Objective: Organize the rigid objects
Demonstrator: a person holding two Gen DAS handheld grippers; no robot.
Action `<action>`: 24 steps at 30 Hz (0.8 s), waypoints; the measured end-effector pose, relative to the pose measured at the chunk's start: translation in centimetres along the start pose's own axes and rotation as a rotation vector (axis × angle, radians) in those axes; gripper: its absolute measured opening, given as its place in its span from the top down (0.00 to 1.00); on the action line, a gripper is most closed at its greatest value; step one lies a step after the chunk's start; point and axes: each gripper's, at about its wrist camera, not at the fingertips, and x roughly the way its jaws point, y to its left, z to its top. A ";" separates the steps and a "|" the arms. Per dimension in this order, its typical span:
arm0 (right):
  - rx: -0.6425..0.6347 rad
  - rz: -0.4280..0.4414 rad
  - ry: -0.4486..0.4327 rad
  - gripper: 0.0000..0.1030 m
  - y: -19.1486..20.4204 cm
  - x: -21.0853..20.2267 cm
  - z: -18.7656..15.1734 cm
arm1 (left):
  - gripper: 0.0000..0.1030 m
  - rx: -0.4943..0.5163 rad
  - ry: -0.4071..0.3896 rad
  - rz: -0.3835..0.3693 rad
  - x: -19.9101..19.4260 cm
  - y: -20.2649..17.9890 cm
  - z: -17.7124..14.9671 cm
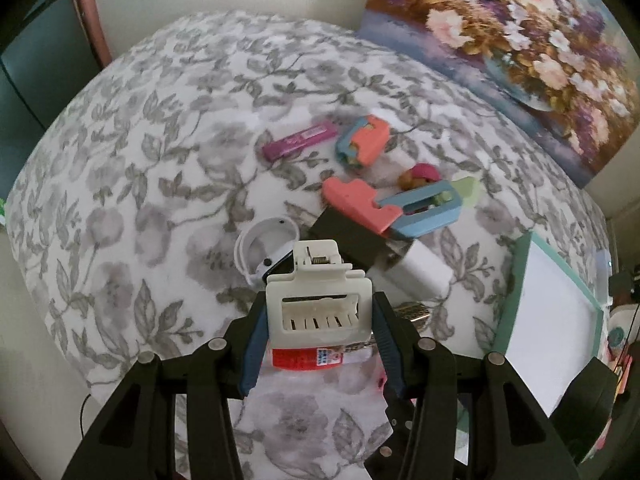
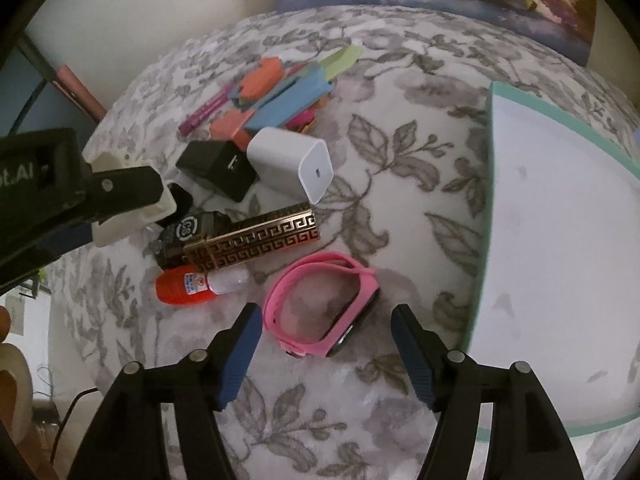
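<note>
My left gripper (image 1: 320, 314) is shut on a white hair claw clip (image 1: 318, 308), its blue pads pressing both sides just above the pile. In the right wrist view the same clip (image 2: 166, 202) shows at the left. My right gripper (image 2: 326, 314) is open, pointing steeply down. A pink wrist watch (image 2: 320, 304) lies on the cloth between its fingertips, with a gap on each side. Beyond the watch lie a gold patterned case (image 2: 256, 240), a red-capped bottle (image 2: 188, 286), a white charger (image 2: 290, 164) and a black block (image 2: 216, 168).
A white box with a teal rim (image 2: 560, 240) stands to the right on the floral tablecloth (image 2: 400, 152). Coloured plastic pieces (image 2: 276, 92) and a purple bar (image 2: 204, 114) lie farther back. A white band (image 1: 260, 248) sits left of the pile. A flower painting (image 1: 520, 40) leans behind.
</note>
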 end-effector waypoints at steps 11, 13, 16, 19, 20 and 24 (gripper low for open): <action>-0.081 -0.095 -0.002 0.25 2.8 1.4 0.2 | 0.50 -0.034 0.041 -0.004 1.6 0.7 0.6; -0.090 -0.108 -0.002 0.25 3.1 1.5 0.0 | 0.50 -0.051 0.055 -0.010 2.0 1.0 0.6; -0.092 -0.121 -0.007 0.27 3.5 1.6 0.0 | 0.50 -0.067 0.063 -0.007 2.3 1.4 0.6; -0.077 -0.114 -0.021 0.33 3.6 1.4 0.0 | 0.50 -0.076 0.065 -0.009 2.4 1.6 0.6; -0.073 -0.108 -0.026 0.38 3.6 1.4 0.1 | 0.50 -0.076 0.064 -0.009 2.4 1.6 0.7; -0.067 -0.064 -0.041 0.60 3.8 1.1 0.4 | 0.50 -0.075 0.063 -0.014 2.3 1.5 0.7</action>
